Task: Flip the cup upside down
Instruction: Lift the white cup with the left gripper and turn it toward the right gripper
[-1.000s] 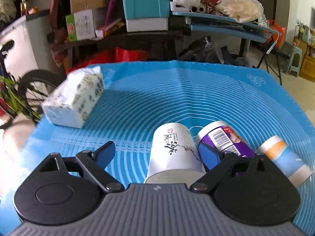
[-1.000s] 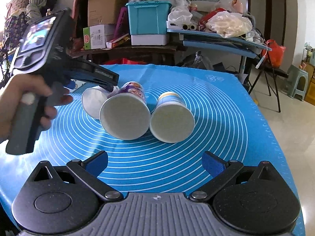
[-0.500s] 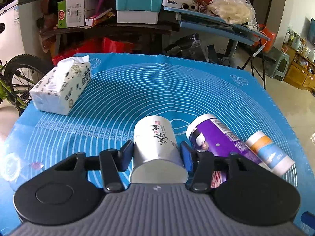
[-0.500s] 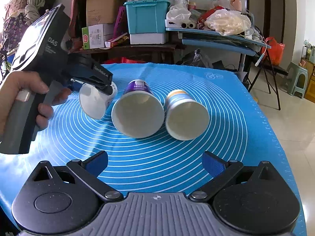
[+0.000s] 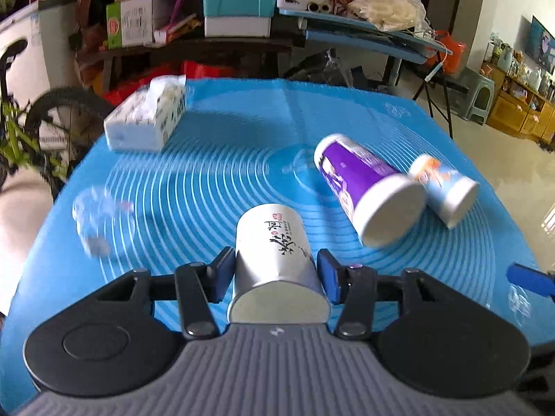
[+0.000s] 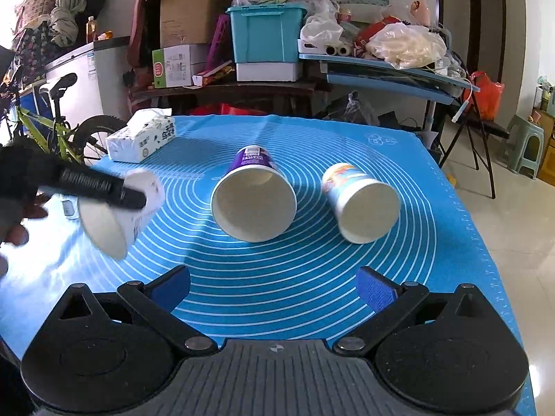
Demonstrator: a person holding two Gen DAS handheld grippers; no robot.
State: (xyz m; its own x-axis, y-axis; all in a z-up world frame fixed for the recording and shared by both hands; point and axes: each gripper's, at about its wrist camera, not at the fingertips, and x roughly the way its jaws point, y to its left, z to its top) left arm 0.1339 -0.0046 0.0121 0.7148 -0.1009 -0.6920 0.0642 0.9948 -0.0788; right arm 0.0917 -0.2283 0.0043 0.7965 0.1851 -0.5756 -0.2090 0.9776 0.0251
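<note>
Since a second ago my left gripper [image 5: 275,274] has clamped the white calligraphy cup [image 5: 274,260] and lifted it off the blue mat [image 5: 215,159], lower centre of frame. Next I'd roll the wrist slowly, rim down. My right gripper [image 6: 274,289] waits wide, holding nothing.

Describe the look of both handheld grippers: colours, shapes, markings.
The left gripper and right gripper match: a ribbed grey centre body with a small round emblem, two round black housings, black linkage arms on silver pivot screws, and blue finger pads. No cables show. From the right wrist view, the left finger bears blurred white lettering.
</note>
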